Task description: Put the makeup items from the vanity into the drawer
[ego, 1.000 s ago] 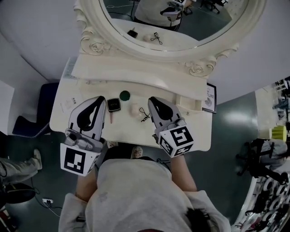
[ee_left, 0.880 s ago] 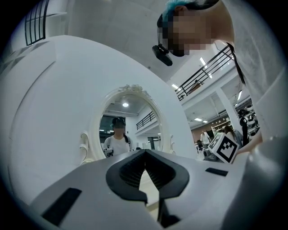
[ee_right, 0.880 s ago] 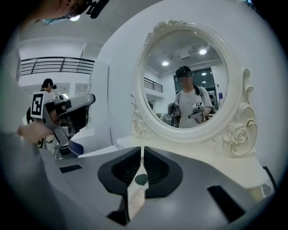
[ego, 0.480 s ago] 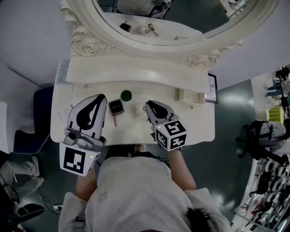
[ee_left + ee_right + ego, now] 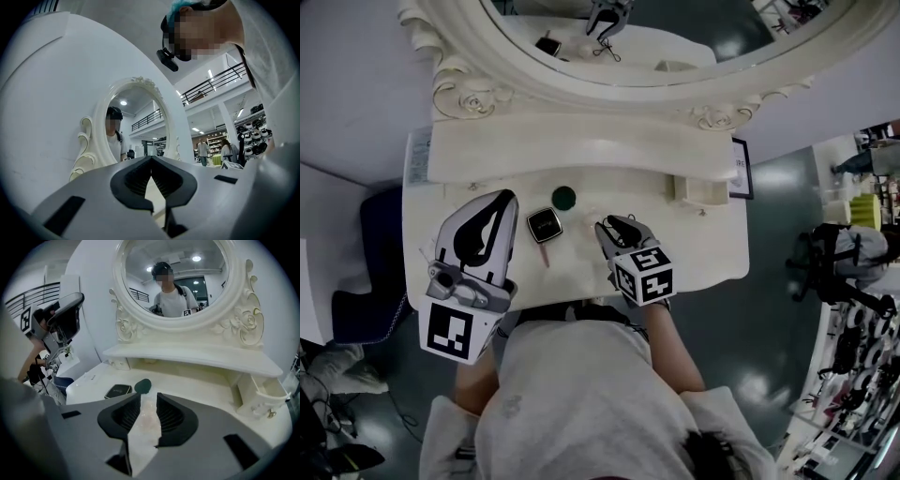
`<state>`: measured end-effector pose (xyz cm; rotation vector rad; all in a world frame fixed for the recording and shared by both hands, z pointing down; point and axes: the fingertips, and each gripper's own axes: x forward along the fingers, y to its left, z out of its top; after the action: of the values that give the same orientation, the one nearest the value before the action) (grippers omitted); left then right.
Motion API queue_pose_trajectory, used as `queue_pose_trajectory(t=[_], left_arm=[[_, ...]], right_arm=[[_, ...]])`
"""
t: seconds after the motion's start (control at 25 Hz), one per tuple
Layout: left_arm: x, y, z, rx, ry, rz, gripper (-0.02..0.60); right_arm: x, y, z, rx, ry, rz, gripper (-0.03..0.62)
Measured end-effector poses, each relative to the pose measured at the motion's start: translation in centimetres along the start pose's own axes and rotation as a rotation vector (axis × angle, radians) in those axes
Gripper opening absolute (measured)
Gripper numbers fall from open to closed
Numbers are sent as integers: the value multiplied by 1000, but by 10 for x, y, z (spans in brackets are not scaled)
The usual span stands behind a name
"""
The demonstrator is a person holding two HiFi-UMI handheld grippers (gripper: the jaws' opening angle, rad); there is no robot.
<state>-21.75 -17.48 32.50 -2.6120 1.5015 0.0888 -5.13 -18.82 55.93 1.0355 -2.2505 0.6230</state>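
On the white vanity top [image 5: 694, 244] lie a black square compact [image 5: 545, 225] [image 5: 117, 391], a dark green round piece [image 5: 563, 197] [image 5: 143, 386] and a thin pink stick [image 5: 545, 254]. My right gripper [image 5: 617, 225] [image 5: 147, 401] hangs low over the middle of the top. Its jaws are opening, and a pale pinkish puff [image 5: 146, 420] shows in the gap, not pinched. My left gripper [image 5: 506, 197] [image 5: 151, 161] is shut and holds nothing, just left of the compact. The right gripper hides whatever lies beneath it in the head view.
The big oval mirror [image 5: 609, 56] with its raised shelf [image 5: 581, 155] backs the vanity. A small open box with a knob [image 5: 703, 190] [image 5: 262, 399] stands at the right end, and a framed card [image 5: 741, 169] beyond it. The person's body is at the front edge.
My right gripper has moved left and down over the puff and the black eyelash curler, which it now covers, and its jaws have come apart. The left gripper has barely moved.
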Motion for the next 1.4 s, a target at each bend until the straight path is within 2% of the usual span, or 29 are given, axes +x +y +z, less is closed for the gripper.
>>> queue_pose_trajectory(t=[0.44,0.92,1.12,1.4], left_arm=[[6,17,-16,-34,3,-50,15],[-3,24,-20,-48,-1,-73,15],[-7,23,-19,-42,-4,-79,15],[-8,21,-13,-32,-10,-72,15]], right_arm=[[24,5,-38,-13,156,-52,160],[33,0,-47,-79,221,-173,167],[31,2,-45,-75,202,-191,107],[16,6,-20,-53,80,-172,97]])
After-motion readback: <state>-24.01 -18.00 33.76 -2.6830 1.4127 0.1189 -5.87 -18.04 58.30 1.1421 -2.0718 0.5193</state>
